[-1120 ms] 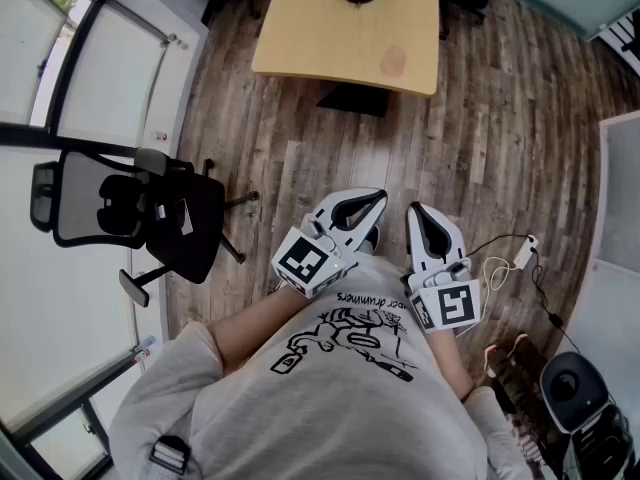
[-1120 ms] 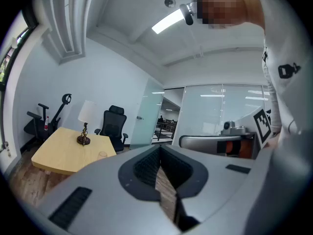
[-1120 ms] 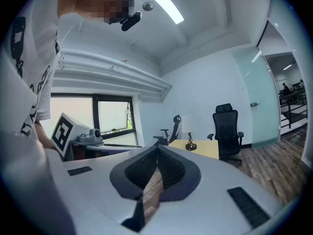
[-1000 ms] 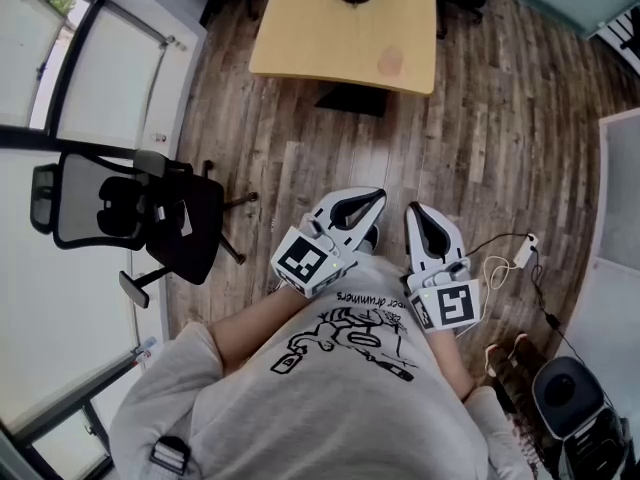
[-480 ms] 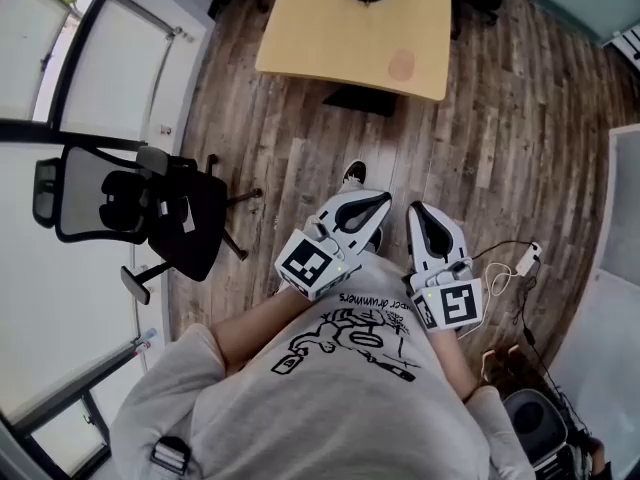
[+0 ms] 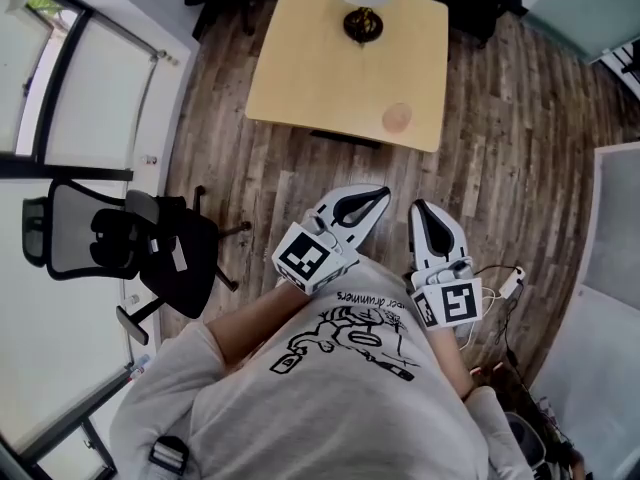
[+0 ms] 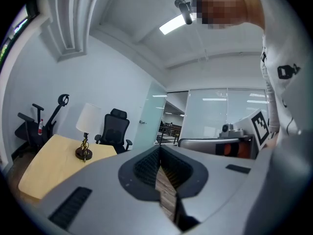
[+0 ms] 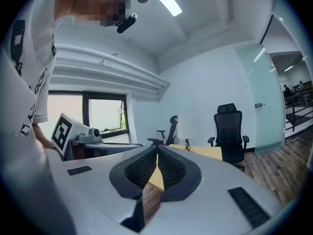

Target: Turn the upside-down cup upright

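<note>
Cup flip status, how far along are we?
Done: nothing. The cup sits untouched on the table, well ahead of both grippers.
In hand: nothing. The left gripper and right gripper are shut and empty, held in front of the person's torso.
Left: reach the table, grasp the cup, turn it upright.

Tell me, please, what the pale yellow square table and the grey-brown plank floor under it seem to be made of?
The pale yellow square table looks like light wood or wood-look laminate with a smooth, matte finish: even tone, faint grain, no glare. The grey-brown plank floor looks like wood or wood-print vinyl: staggered boards with streaky, weathered grain. The pictures do not settle which.
</note>
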Motion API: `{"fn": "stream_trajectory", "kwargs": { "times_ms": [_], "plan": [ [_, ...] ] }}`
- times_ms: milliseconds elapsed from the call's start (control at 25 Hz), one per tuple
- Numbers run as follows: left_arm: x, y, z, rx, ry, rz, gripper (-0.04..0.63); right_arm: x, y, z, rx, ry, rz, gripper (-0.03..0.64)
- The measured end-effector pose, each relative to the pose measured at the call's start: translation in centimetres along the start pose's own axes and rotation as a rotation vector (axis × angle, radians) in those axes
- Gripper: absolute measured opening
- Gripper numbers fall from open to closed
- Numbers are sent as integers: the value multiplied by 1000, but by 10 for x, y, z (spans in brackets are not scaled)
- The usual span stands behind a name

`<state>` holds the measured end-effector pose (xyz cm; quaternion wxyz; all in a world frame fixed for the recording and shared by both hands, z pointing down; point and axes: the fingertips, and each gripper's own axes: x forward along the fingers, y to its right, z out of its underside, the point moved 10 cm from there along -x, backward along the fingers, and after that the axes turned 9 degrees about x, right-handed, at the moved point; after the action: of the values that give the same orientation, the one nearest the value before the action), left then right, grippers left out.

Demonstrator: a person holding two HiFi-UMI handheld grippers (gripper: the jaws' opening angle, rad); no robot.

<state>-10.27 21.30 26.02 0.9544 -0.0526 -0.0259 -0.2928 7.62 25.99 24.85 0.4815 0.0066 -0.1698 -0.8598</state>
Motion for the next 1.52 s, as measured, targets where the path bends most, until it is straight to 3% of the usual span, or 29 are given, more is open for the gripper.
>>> {"fn": "stream_trajectory", "kwargs": {
  "times_ms": [320, 560, 1120, 1520],
  "plan": [
    [23, -84, -7, -25, -21, 48, 9, 82, 16, -19, 12, -21, 25, 26],
    [41, -120, -3, -42, -42, 87, 8, 116, 30, -19, 37, -44, 63, 26],
    [93, -129, 7, -30, -53, 114, 9, 123, 88, -19, -18, -73, 44, 26],
    [125, -136, 53, 0, -89, 117, 9, 138, 138, 16, -64, -94, -17, 26]
  ]
}}
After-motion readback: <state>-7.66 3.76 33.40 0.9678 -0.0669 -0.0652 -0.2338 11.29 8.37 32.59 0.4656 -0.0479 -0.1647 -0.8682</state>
